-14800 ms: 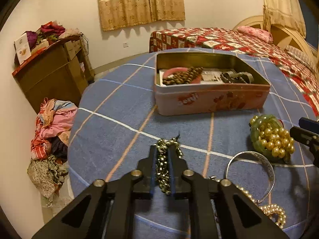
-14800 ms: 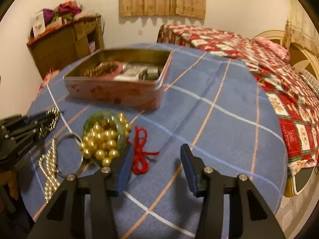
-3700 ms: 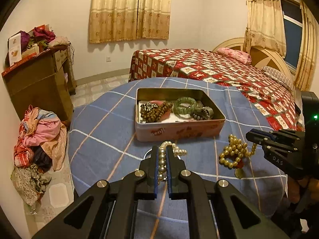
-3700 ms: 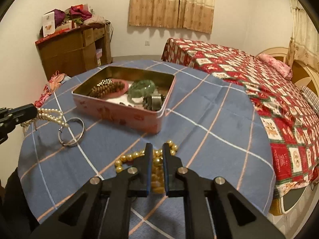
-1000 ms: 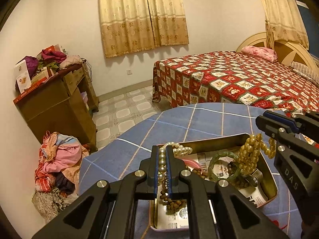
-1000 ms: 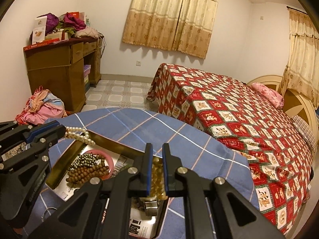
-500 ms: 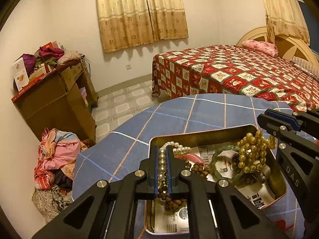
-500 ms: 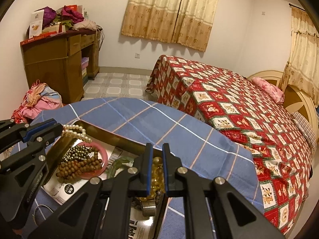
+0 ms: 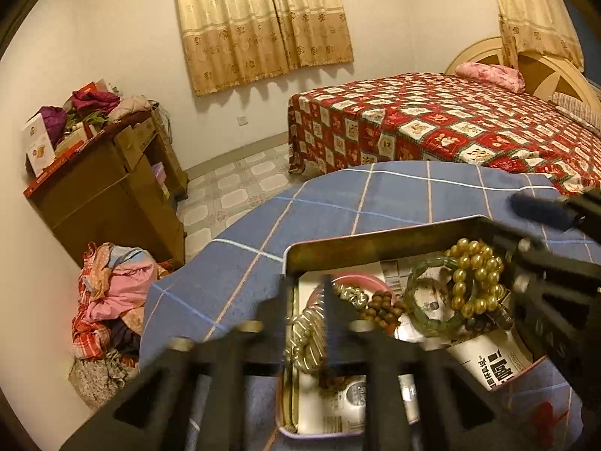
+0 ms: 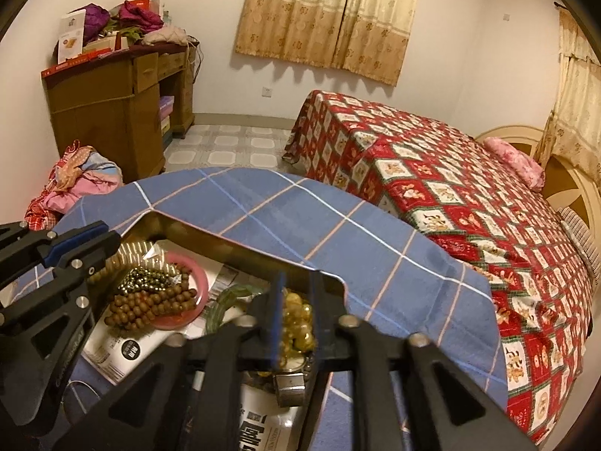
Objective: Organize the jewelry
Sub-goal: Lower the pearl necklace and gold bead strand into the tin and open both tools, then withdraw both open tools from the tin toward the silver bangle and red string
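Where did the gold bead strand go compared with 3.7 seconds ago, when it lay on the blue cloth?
Yes, moved: the gold bead strand now lies inside the tin, over the green bangle, no longer on the cloth before the tin.

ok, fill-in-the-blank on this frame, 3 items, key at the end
1. The tin sits on a cloth of blue with a ____ pattern.
2. The brown bead strand lies partly on a ring coloured ____.
3. The gold beads in the tin overlap a bangle coloured ____.

Missing words: checked; pink; green
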### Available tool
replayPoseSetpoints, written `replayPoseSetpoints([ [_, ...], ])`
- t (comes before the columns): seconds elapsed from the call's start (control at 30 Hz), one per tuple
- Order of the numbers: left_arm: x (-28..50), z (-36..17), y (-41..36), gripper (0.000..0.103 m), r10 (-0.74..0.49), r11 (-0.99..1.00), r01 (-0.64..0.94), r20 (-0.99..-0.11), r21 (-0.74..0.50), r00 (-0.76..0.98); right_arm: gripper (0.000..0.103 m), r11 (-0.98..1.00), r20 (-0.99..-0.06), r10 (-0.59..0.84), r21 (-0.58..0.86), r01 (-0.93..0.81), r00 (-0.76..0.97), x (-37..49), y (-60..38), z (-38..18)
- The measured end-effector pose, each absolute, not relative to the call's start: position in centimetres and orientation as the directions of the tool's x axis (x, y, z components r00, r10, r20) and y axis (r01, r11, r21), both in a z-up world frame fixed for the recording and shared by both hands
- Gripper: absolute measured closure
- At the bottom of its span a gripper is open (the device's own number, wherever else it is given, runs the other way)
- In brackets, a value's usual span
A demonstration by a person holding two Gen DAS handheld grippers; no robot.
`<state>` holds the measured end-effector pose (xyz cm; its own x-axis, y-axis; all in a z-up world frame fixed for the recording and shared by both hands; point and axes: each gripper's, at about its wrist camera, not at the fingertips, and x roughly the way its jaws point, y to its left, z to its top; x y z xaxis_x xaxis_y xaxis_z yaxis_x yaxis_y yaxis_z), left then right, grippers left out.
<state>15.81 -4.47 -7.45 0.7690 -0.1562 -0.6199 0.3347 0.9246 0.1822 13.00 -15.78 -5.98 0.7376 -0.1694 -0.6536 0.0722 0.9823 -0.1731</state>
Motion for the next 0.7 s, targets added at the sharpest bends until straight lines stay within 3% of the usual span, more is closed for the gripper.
replayPoseSetpoints([
  [0.03,15.5,-7.3,-4.2,0.029,-0.145,0.928,0.319,-0.601,0.193,0.786,0.050,0.984,-0.648,-0.167,-0.160,0.082,0.743,12.7,-16.1,-5.9],
  [0.07,15.0,-7.0,-4.0,0.022,-0.136,0.930,0.304,-0.571,0.209,0.810,0.049,0.984,-0.646,-0.169,-0.157,0.087,0.744,12.4,-16.1,-5.8],
  [0.7,11.8,-7.3,-1.4,0.021,-0.089,0.934,0.273,-0.587,0.232,0.805,0.041,0.982,-0.644,-0.187,-0.118,0.145,0.742,6.6,-17.8,-5.8],
])
